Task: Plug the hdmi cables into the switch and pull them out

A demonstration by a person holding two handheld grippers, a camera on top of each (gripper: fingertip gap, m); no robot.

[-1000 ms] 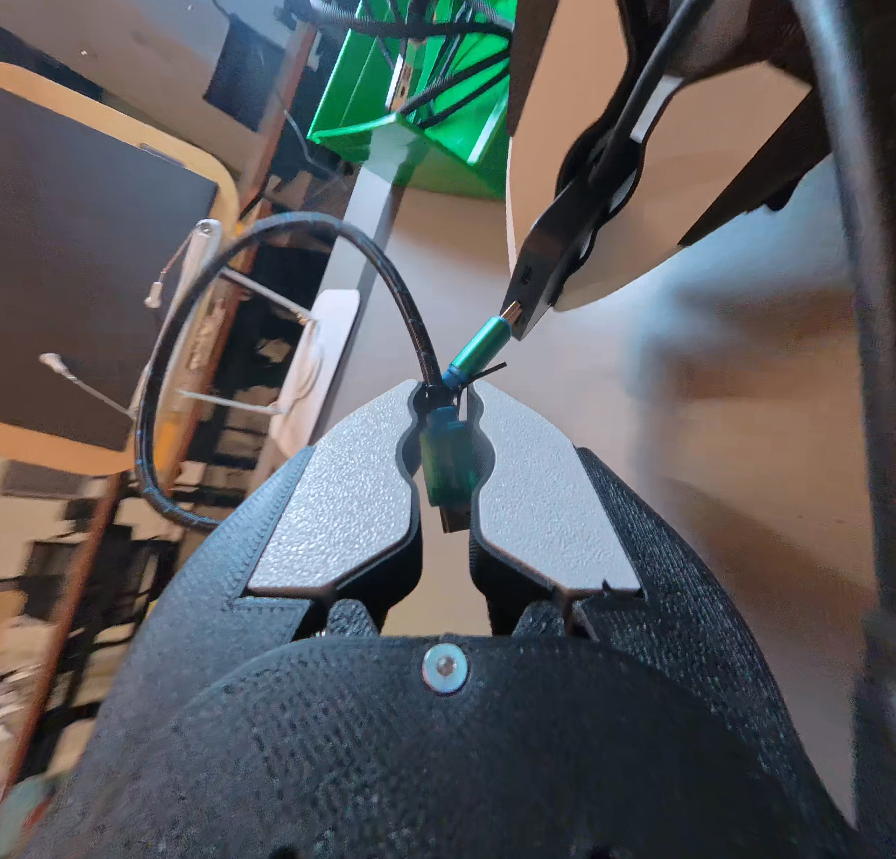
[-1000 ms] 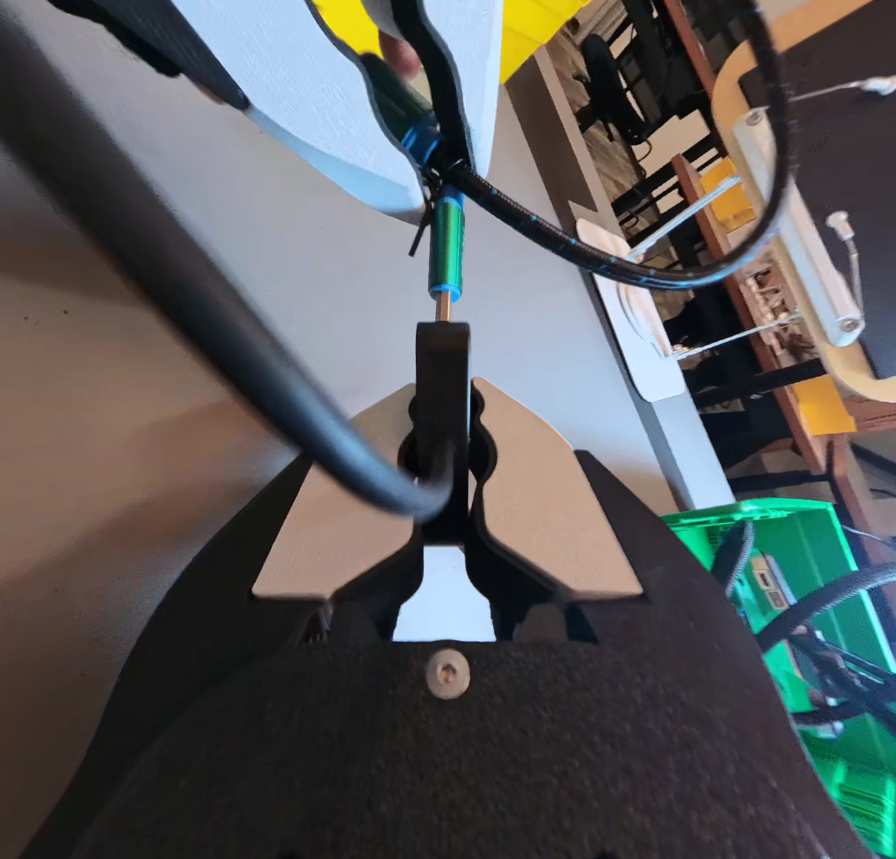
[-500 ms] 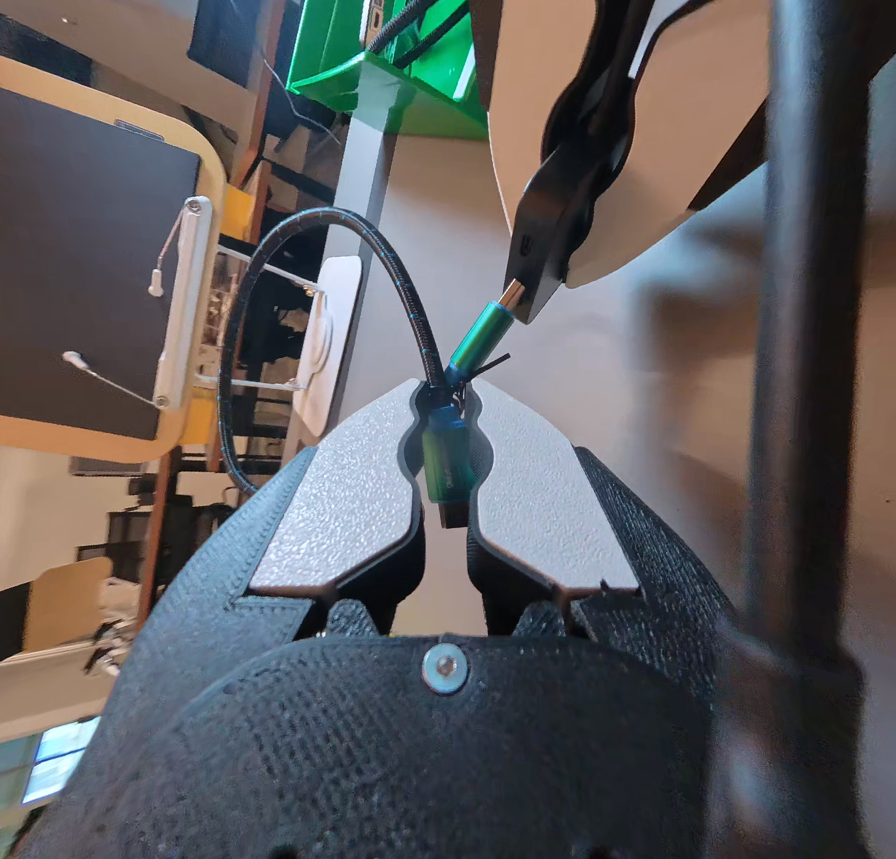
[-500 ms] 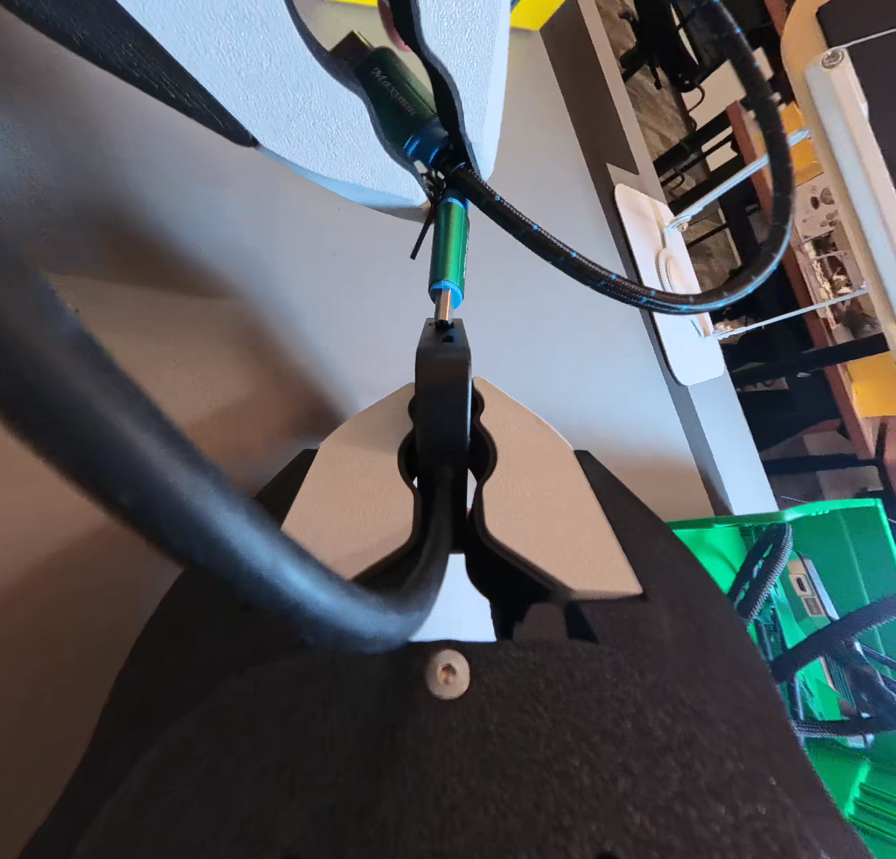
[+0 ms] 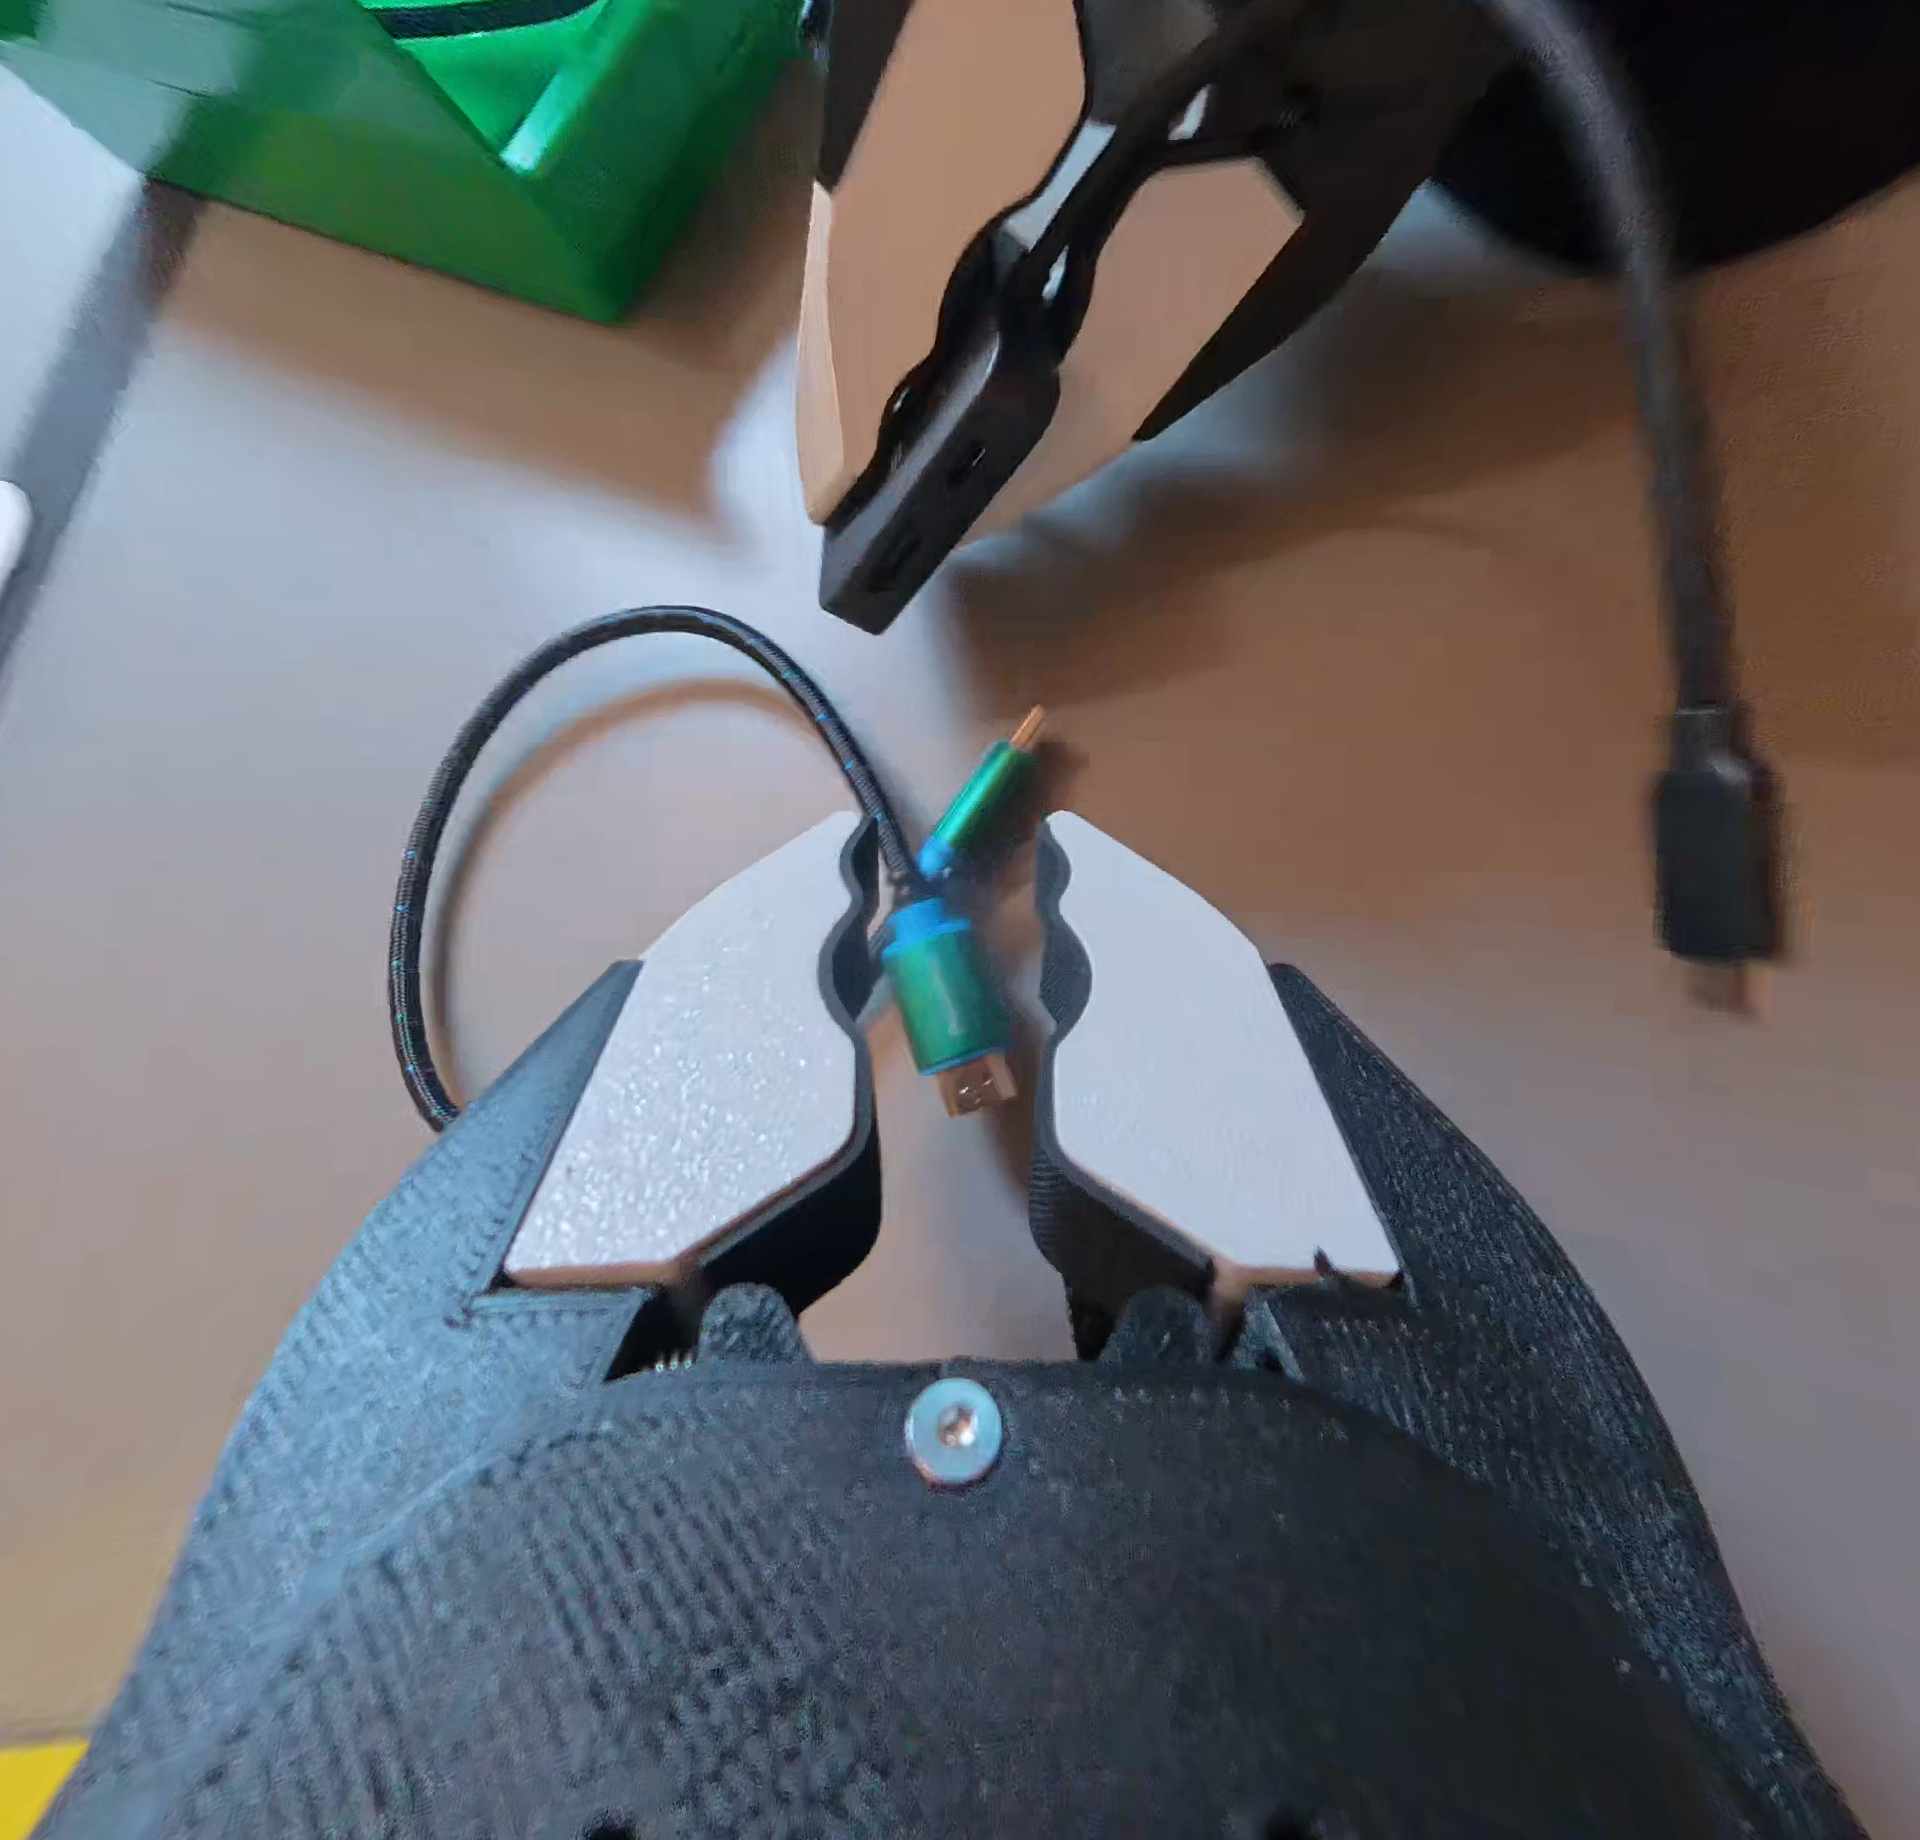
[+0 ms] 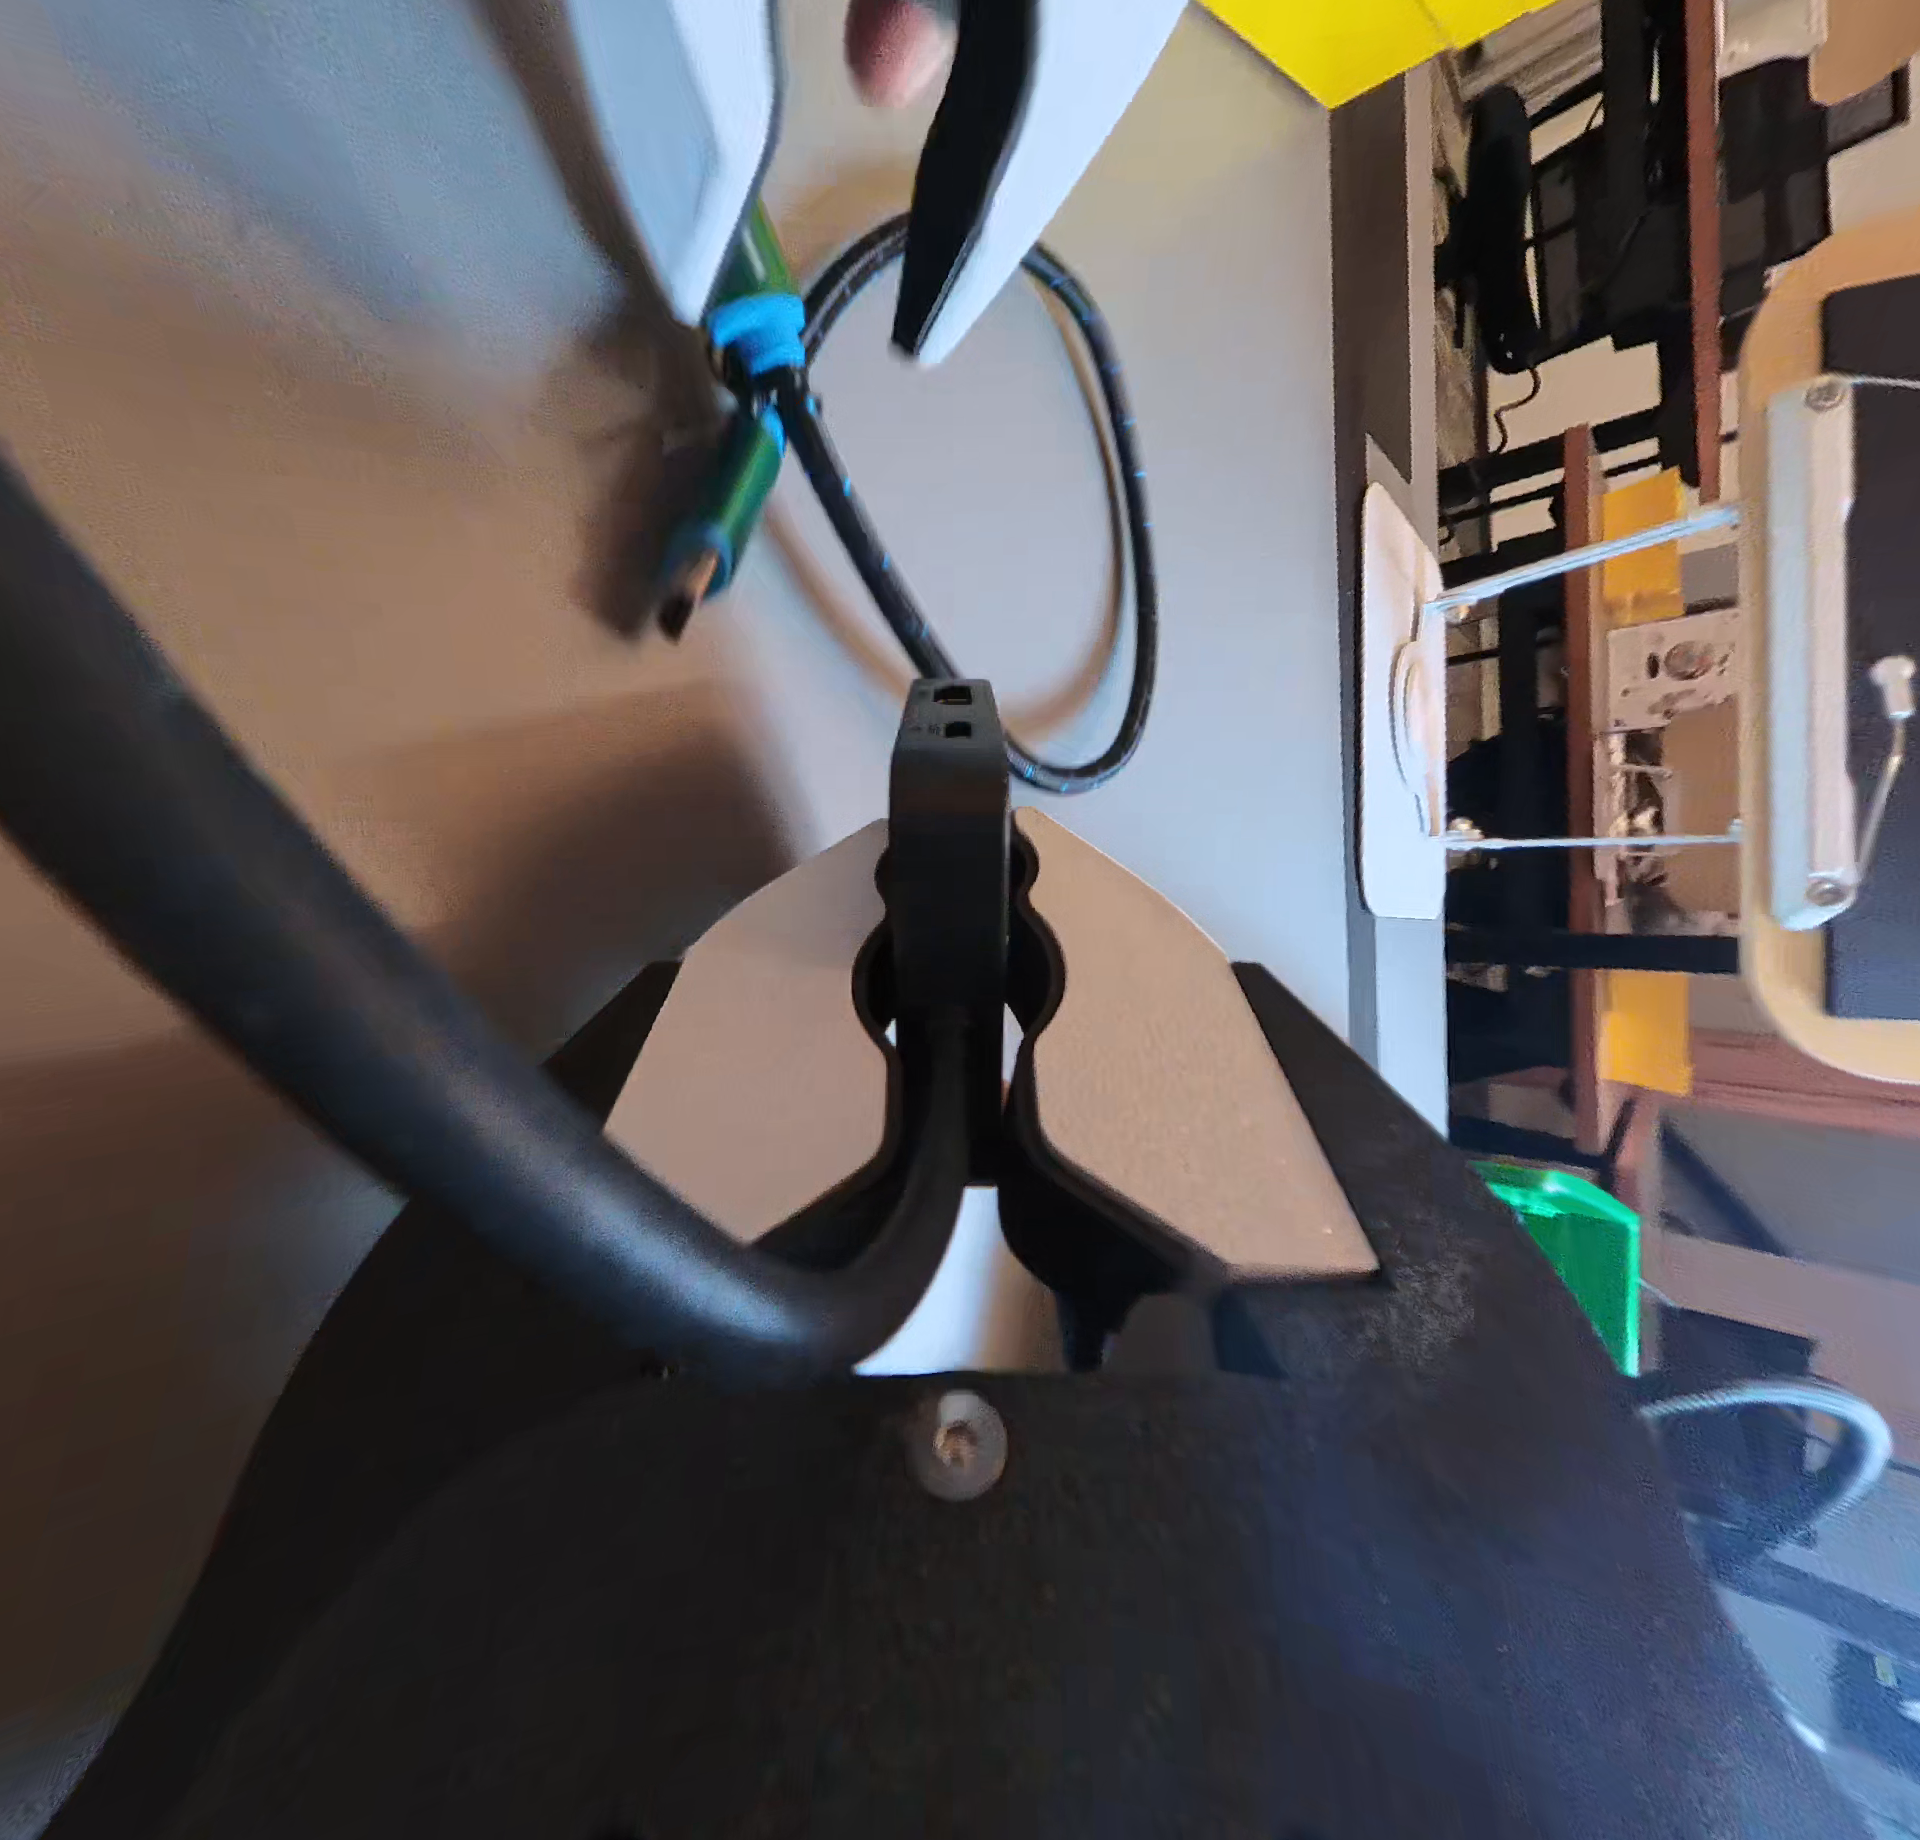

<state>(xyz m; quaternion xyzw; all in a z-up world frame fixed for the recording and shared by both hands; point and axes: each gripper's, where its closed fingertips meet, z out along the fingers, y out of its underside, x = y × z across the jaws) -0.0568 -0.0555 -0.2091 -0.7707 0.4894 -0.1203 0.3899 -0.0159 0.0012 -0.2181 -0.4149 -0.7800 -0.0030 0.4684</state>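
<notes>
The cable (image 5: 940,959) was out of the switch (image 5: 935,481), so the pull looked done; setting both down seemingly remained. The left gripper (image 5: 951,969) stood spread, the green plugs lying loose between its fingers near the table (image 5: 312,751). The right gripper (image 6: 951,959) pinched the switch. Only the right view showed the switch's empty ports; only the left showed its dangling lead plug (image 5: 1714,855) and the green bin (image 5: 416,128).

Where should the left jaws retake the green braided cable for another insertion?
On the larger green plug body, lying between the open left gripper. Come straight down, closing across its flat sides; that leaves the thin plug free, pointing toward the black switch.
</notes>
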